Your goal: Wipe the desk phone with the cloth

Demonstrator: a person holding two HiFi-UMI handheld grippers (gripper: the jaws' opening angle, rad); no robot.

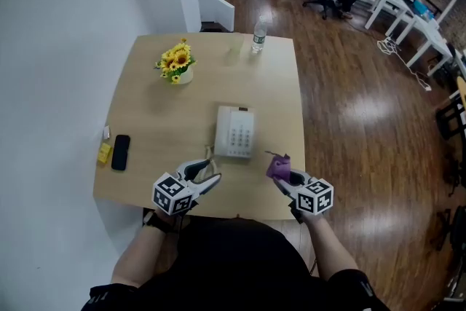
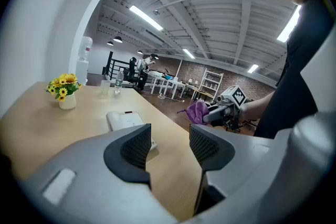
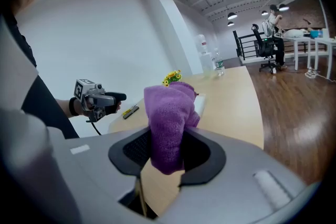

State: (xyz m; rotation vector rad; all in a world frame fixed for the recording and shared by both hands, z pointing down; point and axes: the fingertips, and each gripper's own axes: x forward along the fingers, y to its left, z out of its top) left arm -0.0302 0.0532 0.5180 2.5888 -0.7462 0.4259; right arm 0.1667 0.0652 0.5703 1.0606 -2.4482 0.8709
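A white desk phone [image 1: 234, 131] lies flat on the wooden table [image 1: 167, 109], a little right of its middle. My right gripper [image 1: 280, 175] is shut on a purple cloth [image 1: 277, 166], held in the air at the table's near right edge; the cloth [image 3: 168, 120] sticks up between the jaws. My left gripper [image 1: 206, 175] is open and holds nothing, hovering over the table just in front of the phone [image 2: 126, 119]. In the left gripper view the right gripper [image 2: 210, 114] with the cloth [image 2: 196, 111] shows to the right.
A vase of sunflowers [image 1: 177, 63] stands at the far left of the table, a water bottle [image 1: 258, 36] and a clear cup [image 1: 234, 47] at the far edge. A black phone [image 1: 121, 151] and a yellow item [image 1: 105, 152] lie near the left edge. A wall runs along the left.
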